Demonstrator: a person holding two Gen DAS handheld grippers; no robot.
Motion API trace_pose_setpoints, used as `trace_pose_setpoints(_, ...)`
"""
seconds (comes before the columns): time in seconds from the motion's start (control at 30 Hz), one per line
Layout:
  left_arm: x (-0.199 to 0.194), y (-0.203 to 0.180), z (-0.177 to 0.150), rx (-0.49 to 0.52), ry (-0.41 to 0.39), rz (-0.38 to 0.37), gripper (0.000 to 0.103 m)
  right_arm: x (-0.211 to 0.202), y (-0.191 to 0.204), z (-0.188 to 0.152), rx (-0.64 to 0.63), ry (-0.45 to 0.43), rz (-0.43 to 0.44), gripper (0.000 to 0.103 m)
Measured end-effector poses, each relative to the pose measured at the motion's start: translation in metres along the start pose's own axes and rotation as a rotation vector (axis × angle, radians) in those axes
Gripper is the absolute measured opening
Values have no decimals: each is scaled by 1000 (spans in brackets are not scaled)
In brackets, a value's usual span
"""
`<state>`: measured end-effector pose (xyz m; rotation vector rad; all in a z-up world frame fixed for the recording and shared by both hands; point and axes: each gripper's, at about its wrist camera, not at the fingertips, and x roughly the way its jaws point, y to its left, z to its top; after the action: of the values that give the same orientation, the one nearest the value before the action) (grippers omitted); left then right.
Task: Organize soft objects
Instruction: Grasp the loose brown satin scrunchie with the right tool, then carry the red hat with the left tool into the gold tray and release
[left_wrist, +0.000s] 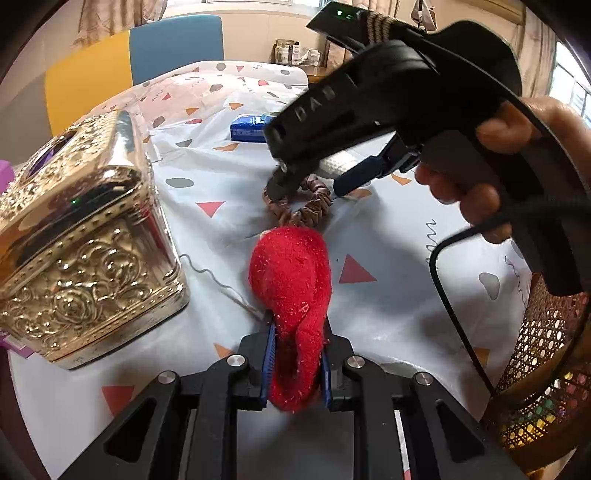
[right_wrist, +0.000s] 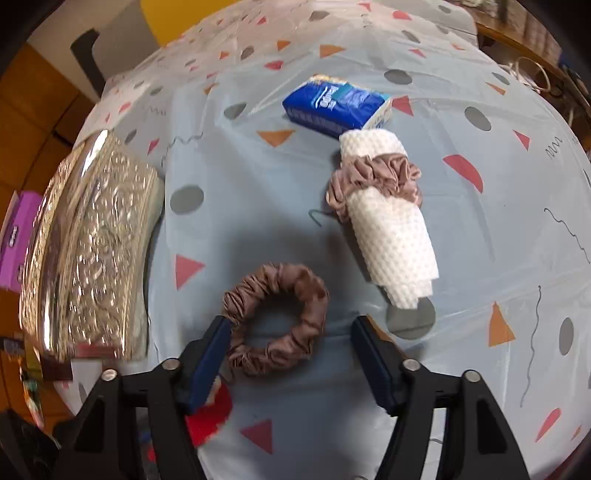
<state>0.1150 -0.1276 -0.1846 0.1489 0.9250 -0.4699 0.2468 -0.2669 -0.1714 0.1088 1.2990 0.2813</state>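
Fingers (left_wrist: 271, 354) of the left gripper (left_wrist: 297, 363) are clamped on a fuzzy red cloth (left_wrist: 291, 295), which droops forward onto the worktop (left_wrist: 229, 177). Those of the right gripper (right_wrist: 291, 354) stand apart, straddling a brown scrunchie (right_wrist: 277, 317) without pressing it; the left pad touches its rim. That worktop wears a pale plastic cover printed with triangles and dots. An embossed gold metal box (left_wrist: 85, 236) stands at the left. Beyond the scrunchie lies a dimpled white paper roll (right_wrist: 391, 229), a second, ruffled scrunchie (right_wrist: 373, 177) wrapped around it. A blue tissue pack (right_wrist: 336, 107) lies just behind.
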Motion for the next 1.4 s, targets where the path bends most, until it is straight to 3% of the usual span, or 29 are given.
trace_pose_setpoints(0.2,-3,1,-3,-2,4,12,20,9,2,19,26,-29,-17,73)
trace_pose_setpoints(0.4,-5,0,-5,-1,7,22,20,33,42,30,-68,-42,-118,73)
trace_pose_setpoints(0.47,-5,0,-5,-2,9,23,20,34,52,24,-132,-46,-194,56)
trace_pose_setpoints(0.53,-6,1,-6,-1,9,23,20,29,53,20,-151,-59,-221,16)
trace_pose_setpoints(0.73,-10,2,1,-9,31,2,18,19,26,9,-46,-40,-294,16)
trace_pose_setpoints(0.93,-22,-4,28,9,-15,-30,17,8,-2,6,53,-46,-296,17)
trace_pose_setpoints(1.2,-33,3,86,-43,-58,-50,17,-2,-31,8,67,-50,-257,17)
trace_pose_setpoints(1.4,-50,35,132,-140,-116,-18,17,-5,-26,5,18,-52,-237,17)
